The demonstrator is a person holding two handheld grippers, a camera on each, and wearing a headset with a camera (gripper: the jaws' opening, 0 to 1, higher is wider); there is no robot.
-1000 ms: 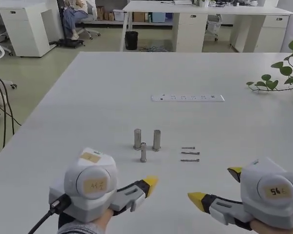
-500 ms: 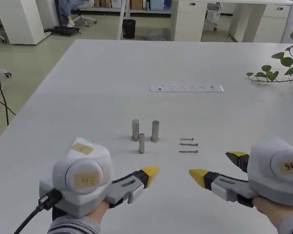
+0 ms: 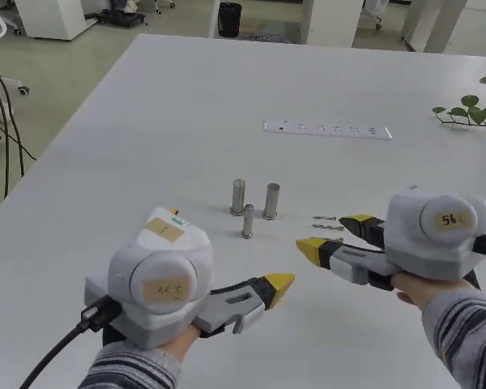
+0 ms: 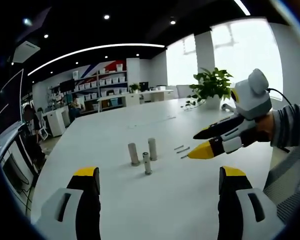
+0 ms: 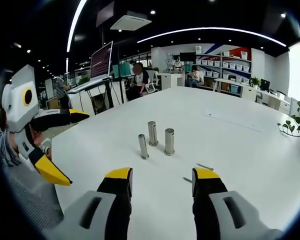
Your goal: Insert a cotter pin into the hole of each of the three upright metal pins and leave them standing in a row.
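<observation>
Approach step, nothing picked up yet. Three metal pins (image 3: 247, 220) stand upright mid-worktop (image 3: 170, 121) in a tight cluster, not a row; holes too small to see. Cotter pins (image 3: 328, 228) lie flat just to their right. Right claw (image 3: 334, 233) is spread, empty, low, tips right by the cotters, aimed twd the pins. Left claw (image 4: 159, 172) is spread too, empty, nearer the person, well apart from the pins. Next, prob: right claw drops and nips one cotter. It's thin and flat, so needs a precise pinch.

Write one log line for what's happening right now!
left gripper: open, empty | right gripper: open, near cotter pins | metal pins: three upright
</observation>
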